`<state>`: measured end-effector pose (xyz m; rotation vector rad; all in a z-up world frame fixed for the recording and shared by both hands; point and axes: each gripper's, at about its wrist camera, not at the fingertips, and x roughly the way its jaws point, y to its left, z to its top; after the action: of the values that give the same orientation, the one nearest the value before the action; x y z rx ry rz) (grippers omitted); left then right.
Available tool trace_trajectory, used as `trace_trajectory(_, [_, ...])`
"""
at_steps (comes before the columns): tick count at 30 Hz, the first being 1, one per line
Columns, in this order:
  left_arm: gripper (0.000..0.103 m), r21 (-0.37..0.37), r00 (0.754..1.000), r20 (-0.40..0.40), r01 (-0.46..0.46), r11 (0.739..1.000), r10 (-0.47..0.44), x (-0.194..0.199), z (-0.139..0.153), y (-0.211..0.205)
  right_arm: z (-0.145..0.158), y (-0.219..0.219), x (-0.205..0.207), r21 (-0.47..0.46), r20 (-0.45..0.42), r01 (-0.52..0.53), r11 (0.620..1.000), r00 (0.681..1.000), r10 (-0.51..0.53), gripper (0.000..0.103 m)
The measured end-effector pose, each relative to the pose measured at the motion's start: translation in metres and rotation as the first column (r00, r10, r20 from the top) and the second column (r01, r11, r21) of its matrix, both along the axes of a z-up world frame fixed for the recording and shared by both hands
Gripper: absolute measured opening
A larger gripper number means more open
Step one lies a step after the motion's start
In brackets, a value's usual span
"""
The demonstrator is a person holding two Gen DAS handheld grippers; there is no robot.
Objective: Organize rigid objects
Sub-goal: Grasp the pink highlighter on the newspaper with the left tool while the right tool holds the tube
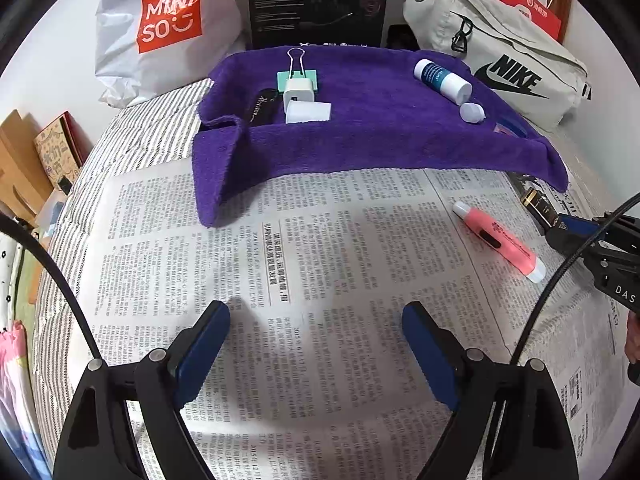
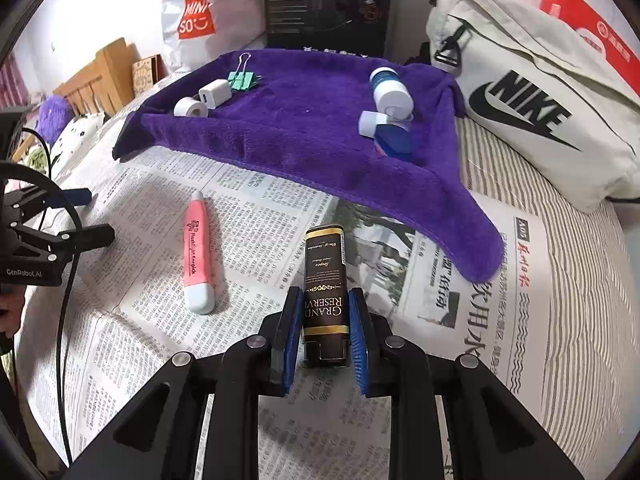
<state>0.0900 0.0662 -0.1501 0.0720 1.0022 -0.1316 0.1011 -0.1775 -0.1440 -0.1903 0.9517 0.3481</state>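
The black-and-gold case [image 2: 324,292] is pinched near its lower end between the blue pads of the right hand-held gripper [image 2: 325,320], lengthwise along the fingers, presumably so it can be carried forward to the purple towel [image 2: 304,140], where a white charger [image 2: 215,94], a green binder clip [image 2: 242,79] and a blue-and-white bottle [image 2: 390,90] are already gathered. The pink highlighter [image 2: 197,256] is left on the newspaper [image 2: 132,320] spread over the bed, just left of the case. The left hand-held gripper [image 1: 316,344] is held low and level over the newspaper, spread wide and empty.
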Motion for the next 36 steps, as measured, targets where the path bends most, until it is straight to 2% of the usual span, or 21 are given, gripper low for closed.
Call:
trace_trajectory(2, [0.088, -0.003, 1.000, -0.003, 0.000, 1.000, 0.000, 0.000, 0.000, 0.000, -0.001, 0.003, 0.002, -0.012, 0.012, -0.010, 1.000, 1.000, 0.010, 0.036])
trace_trajectory(4, [0.088, -0.003, 1.000, -0.007, -0.002, 1.000, 0.002, -0.001, 0.001, 0.001, -0.002, 0.006, 0.002, -0.021, 0.031, -0.019, 1.000, 0.999, 0.019, 0.036])
trace_trajectory(6, [0.088, -0.001, 1.000, -0.009, -0.002, 1.000, 0.002, -0.002, 0.001, 0.002, -0.003, 0.007, 0.002, -0.021, 0.036, -0.034, 0.999, 0.999, 0.035, 0.033])
trace_trajectory(7, [0.088, -0.001, 1.000, -0.011, -0.003, 1.000, 0.003, -0.003, 0.001, 0.002, -0.003, 0.006, 0.001, -0.015, 0.036, -0.044, 0.999, 0.998, 0.044, 0.027])
trace_trajectory(9, [0.087, 0.001, 1.000, -0.013, -0.005, 1.000, 0.005, -0.004, 0.001, 0.001, -0.002, 0.005, -0.003, -0.006, 0.041, -0.055, 0.998, 0.998, 0.055, 0.023])
trace_trajectory(15, [0.087, -0.016, 1.000, -0.011, 0.001, 1.000, -0.001, -0.004, 0.002, -0.007, -0.002, -0.008, -0.001, 0.078, 0.027, -0.036, 0.996, 0.999, 0.034, 0.023])
trace_trajectory(19, [0.087, -0.027, 1.000, 0.002, 0.012, 1.000, -0.012, -0.004, 0.007, -0.014, 0.003, -0.017, -0.008, 0.075, 0.039, -0.005, 0.997, 0.999, 0.002, 0.023])
trace_trajectory(27, [0.087, -0.069, 0.996, 0.012, 0.089, 0.994, -0.088, 0.010, 0.025, -0.056, 0.015, -0.054, -0.024, 0.072, 0.058, 0.076, 0.994, 0.995, -0.080, 0.023])
trace_trajectory(32, [0.087, -0.067, 0.994, -0.018, 0.104, 0.992, -0.106, 0.026, 0.020, -0.086, 0.019, -0.070, -0.031, 0.080, 0.062, 0.092, 0.993, 0.993, -0.097, 0.023])
trace_trajectory(36, [0.087, -0.047, 0.995, -0.061, 0.074, 0.996, -0.077, 0.040, 0.010, -0.102, 0.021, -0.084, -0.036, 0.095, 0.060, 0.112, 0.989, 0.991, -0.118, 0.023])
